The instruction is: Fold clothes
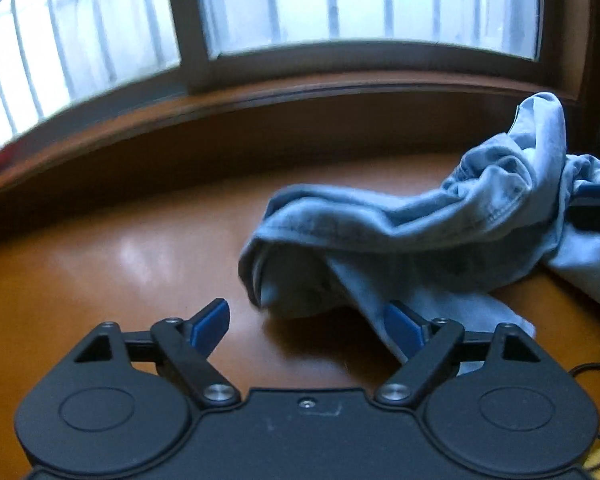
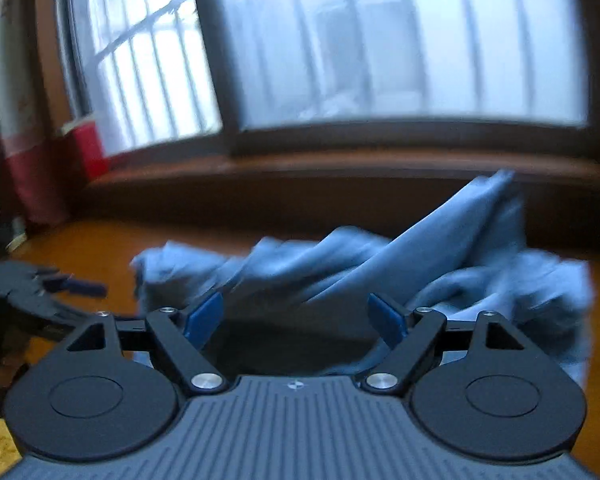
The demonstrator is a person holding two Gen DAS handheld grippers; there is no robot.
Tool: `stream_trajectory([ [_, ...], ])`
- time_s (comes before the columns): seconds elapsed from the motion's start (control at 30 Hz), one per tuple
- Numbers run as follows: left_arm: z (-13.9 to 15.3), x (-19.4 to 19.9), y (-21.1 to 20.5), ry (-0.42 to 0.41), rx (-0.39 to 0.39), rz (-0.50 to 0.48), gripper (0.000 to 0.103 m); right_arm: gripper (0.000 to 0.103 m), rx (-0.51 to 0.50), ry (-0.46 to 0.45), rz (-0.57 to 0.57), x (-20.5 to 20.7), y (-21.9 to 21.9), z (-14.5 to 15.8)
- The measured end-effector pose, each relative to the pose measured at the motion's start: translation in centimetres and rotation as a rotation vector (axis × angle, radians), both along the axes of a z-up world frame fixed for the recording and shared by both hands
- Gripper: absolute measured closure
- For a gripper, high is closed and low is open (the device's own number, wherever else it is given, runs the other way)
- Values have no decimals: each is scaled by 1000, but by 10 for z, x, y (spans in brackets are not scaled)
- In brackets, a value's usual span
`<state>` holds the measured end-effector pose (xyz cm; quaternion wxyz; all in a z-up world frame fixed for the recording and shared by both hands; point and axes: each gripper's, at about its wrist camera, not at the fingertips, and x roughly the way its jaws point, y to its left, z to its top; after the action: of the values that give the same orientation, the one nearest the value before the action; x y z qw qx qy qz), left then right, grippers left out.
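A crumpled light-blue denim garment lies in a heap on the orange-brown table. My left gripper stands open at the garment's near left end, its pads apart and pressing on nothing; a fold of cloth lies over its right fingertip. In the right wrist view the same garment, blurred, is bunched just ahead of my right gripper, which is open with cloth in front of the gap but not pinched. The left gripper shows at the far left of that view. The right gripper's blue fingers peek past the cloth at the left view's right edge.
A wooden window sill and a barred window run along the back of the table. A red object stands on the sill at the left. A black cable lies at the right near edge.
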<state>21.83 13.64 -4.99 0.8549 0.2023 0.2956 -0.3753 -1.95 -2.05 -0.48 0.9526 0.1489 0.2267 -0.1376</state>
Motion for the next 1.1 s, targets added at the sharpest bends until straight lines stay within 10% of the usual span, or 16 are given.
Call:
stream_trajectory([
  [0.27,-15,49,-15,31,-119,-172,21,22,237,-45,37,64,-17,-24],
  [0.4,-4,59,-7,118,-229,-218,64,90,250,-32,-11,74,-16,-27],
  [0.47,15,55,9,162,-310,-244,75,94,261,-65,-24,67,-13,-18],
  [0.63,67,43,37,113,-393,-265,80,94,242,-237,8,48,-9,39],
  [0.77,64,59,26,72,-267,-175,51,92,197,-238,-17,87,-24,47],
  [0.9,47,67,29,120,-188,-146,39,39,156,-41,-110,162,-56,16],
  [1.1,16,60,49,203,-131,-180,30,30,209,-68,-232,124,-47,24],
])
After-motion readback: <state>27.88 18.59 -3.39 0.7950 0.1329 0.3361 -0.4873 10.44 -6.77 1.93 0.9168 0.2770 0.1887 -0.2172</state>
